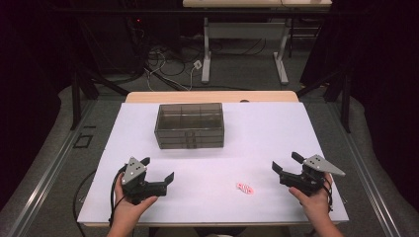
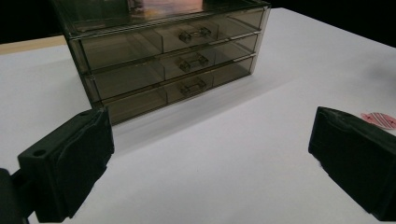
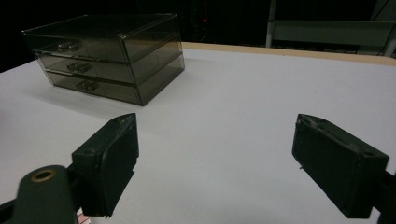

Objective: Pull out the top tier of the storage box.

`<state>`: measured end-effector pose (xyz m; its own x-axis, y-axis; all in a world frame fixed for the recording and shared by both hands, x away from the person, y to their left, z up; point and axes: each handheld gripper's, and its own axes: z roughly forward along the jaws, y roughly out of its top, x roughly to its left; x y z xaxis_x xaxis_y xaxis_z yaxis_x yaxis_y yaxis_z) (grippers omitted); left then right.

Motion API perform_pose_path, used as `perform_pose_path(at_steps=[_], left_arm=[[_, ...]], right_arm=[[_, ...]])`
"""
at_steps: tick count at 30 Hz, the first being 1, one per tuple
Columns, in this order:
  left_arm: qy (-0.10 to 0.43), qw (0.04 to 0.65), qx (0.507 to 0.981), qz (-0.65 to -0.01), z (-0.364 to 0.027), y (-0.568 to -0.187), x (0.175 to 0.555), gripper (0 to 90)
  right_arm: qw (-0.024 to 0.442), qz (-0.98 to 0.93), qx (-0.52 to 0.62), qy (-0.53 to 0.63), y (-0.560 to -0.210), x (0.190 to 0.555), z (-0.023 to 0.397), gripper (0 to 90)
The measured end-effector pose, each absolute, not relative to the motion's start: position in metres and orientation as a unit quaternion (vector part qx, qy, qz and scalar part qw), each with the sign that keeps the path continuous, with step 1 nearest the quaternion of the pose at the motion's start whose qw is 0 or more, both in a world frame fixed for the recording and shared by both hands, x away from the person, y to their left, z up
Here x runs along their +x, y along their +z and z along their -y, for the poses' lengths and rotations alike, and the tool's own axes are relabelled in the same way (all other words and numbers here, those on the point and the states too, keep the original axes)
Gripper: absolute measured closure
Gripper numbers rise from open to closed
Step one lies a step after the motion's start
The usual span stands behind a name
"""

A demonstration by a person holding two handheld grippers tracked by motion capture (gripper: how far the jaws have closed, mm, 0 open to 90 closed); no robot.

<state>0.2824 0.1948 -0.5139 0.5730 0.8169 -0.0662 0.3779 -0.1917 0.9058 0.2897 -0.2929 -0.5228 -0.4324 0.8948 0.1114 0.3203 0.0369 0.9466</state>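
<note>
A smoky see-through box of three drawers [image 1: 190,126] stands at the back middle of the white table [image 1: 267,133], all drawers pushed in. A small pink striped object [image 1: 245,188] lies near the front, right of centre. My left gripper [image 1: 159,168] rests at the front left, held by a hand, jaws wide apart with nothing between them. In the left gripper view the left gripper [image 2: 210,135] faces the drawer box [image 2: 177,51], with the pink object [image 2: 380,119] beside its right jaw. My right gripper [image 1: 285,161] stands open at the front right. In its own view the right gripper [image 3: 215,126] holds nothing, and the box [image 3: 107,51] sits far left.
A wooden strip [image 1: 212,96] borders the table's far edge. Beyond it stands another desk with white legs [image 1: 244,29], and cables [image 1: 168,64] lie on the floor. Dark curtains close in both sides. Bare white tabletop lies between the grippers and the box.
</note>
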Motion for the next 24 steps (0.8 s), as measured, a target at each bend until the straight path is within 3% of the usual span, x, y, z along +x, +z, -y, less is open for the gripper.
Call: perform_pose_path(at_steps=[24], left_arm=[[0.229, 0.510, 0.716, -0.418, -0.200, -0.506, 0.275, 3.5]], right_arm=[[0.271, -0.661, 0.466, 0.522, -0.529, 0.294, 0.296, 12.6]])
